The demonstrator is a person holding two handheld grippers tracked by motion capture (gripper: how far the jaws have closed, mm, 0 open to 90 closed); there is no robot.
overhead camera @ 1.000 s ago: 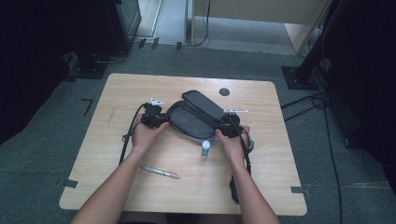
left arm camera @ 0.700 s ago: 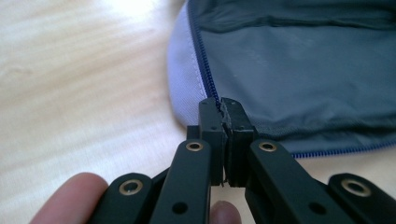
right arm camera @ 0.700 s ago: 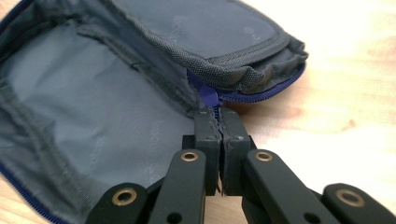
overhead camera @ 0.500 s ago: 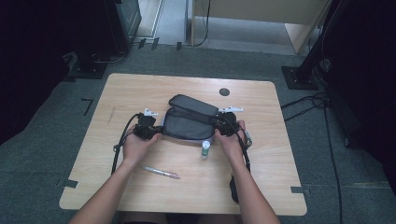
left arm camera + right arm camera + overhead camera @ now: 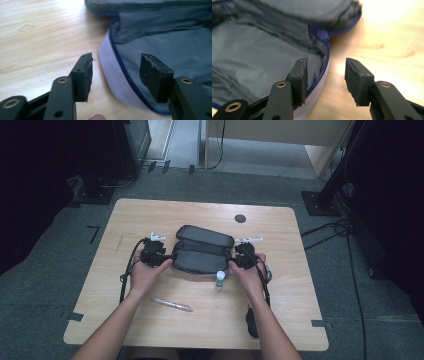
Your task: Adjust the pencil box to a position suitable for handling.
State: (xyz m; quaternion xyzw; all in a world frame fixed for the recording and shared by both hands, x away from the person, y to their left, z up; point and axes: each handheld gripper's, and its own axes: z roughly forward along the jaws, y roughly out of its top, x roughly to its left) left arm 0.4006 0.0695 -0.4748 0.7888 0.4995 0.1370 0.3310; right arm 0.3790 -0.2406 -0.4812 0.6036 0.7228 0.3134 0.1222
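A dark grey zip pouch (image 5: 202,252) with a blue zipper lies open at the table's middle, its flap folded back behind the base. My left gripper (image 5: 167,259) is at its left end. Its jaws have just been opening, and the pouch's rim (image 5: 120,67) lies between them (image 5: 117,72) untouched by the pads. My right gripper (image 5: 234,260) is at the right end. Its jaws have also just been opening and straddle the zipper edge (image 5: 325,62) without pressing on it (image 5: 327,77). The pouch's grey lining (image 5: 257,55) is bare.
A small bottle with a green cap (image 5: 220,279) stands just in front of the pouch by the right hand. A pen (image 5: 172,304) lies nearer the front edge. A black disc (image 5: 240,218) sits at the back of the wooden table (image 5: 125,220).
The pouch's flap has swung from a slant to lie level behind the base. The left gripper has shifted a little left. Both grippers have let go of the pouch's ends.
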